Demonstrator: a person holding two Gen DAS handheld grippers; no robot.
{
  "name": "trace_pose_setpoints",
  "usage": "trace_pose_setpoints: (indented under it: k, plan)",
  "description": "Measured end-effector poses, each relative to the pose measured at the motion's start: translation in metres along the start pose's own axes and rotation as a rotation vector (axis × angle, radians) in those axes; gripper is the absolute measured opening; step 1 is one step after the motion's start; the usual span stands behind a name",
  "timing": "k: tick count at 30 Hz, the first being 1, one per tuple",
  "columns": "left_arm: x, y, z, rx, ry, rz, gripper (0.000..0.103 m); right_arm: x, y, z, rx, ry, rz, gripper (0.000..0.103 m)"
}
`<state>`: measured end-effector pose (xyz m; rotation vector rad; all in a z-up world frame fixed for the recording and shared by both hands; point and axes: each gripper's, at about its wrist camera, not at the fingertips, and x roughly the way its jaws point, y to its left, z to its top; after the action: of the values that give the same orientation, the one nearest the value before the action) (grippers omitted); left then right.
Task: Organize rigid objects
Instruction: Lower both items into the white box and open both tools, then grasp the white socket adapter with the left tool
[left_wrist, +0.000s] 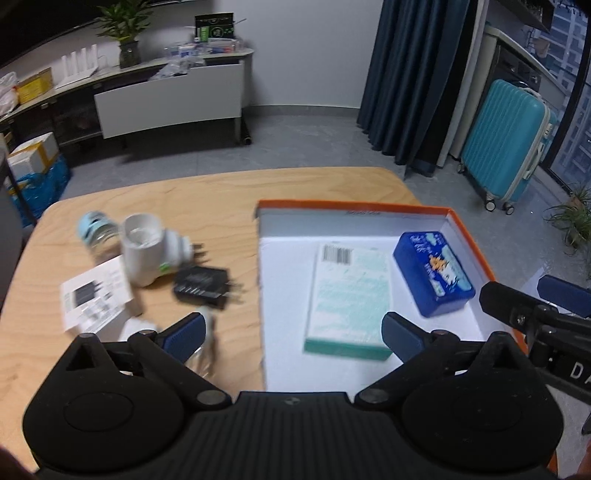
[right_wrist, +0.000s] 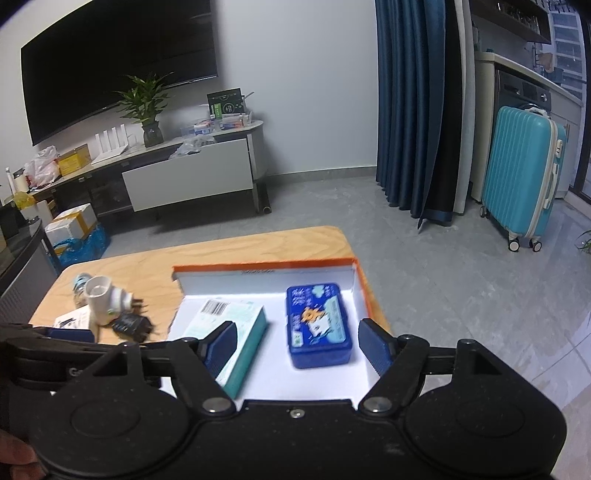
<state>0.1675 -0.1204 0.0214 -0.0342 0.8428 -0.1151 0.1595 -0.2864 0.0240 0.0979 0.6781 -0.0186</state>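
Nearest the left wrist camera, the left gripper (left_wrist: 291, 330) has its blue-padded fingers (left_wrist: 184, 332) spread wide with nothing between them, hovering over the near edge of the wooden table (left_wrist: 207, 195). An orange-rimmed white tray (left_wrist: 469, 229) sits at the table's right edge; inside it a teal-edged flat box (left_wrist: 351, 299) lies toward the left wall and a blue tin (left_wrist: 434, 273) toward the right wall, the two apart. Near the table's left edge lie a white plug-in adapter (left_wrist: 147, 254), a black charger (left_wrist: 203, 286) just beside it, a small jar with a pale blue lid (left_wrist: 94, 232) and a printed leaflet (left_wrist: 96, 295) (all blurred). At the right edge of the view, part of the right gripper (left_wrist: 535, 314) shows. From the right wrist camera, the right gripper (right_wrist: 299, 341) is also spread, empty, its fingers either side of the blue tin (right_wrist: 317, 325) without touching it; the flat box (right_wrist: 229, 332) lies partly behind the left finger. Both rest in the tray (right_wrist: 362, 291), and the adapter (right_wrist: 101, 299) and charger (right_wrist: 133, 325) stay outside it, toward the table's (right_wrist: 221, 247) left edge.
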Motion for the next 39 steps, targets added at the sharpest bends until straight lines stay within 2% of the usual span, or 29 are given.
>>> trace_pose_setpoints:
  k: [12,27,39]
  plan:
    - [-0.038,0.025,-0.028,-0.004,-0.018,0.045,0.103,-0.026,0.034,-0.020,-0.029,0.018,0.050,0.086]
    - [-0.059,0.065,-0.051,-0.073,-0.029,0.067,0.103,-0.036,0.078,-0.029,-0.104,0.027,0.110,0.087]
    - [-0.074,0.105,-0.079,-0.131,-0.037,0.082,0.103,-0.037,0.114,-0.048,-0.152,0.068,0.211,0.087]
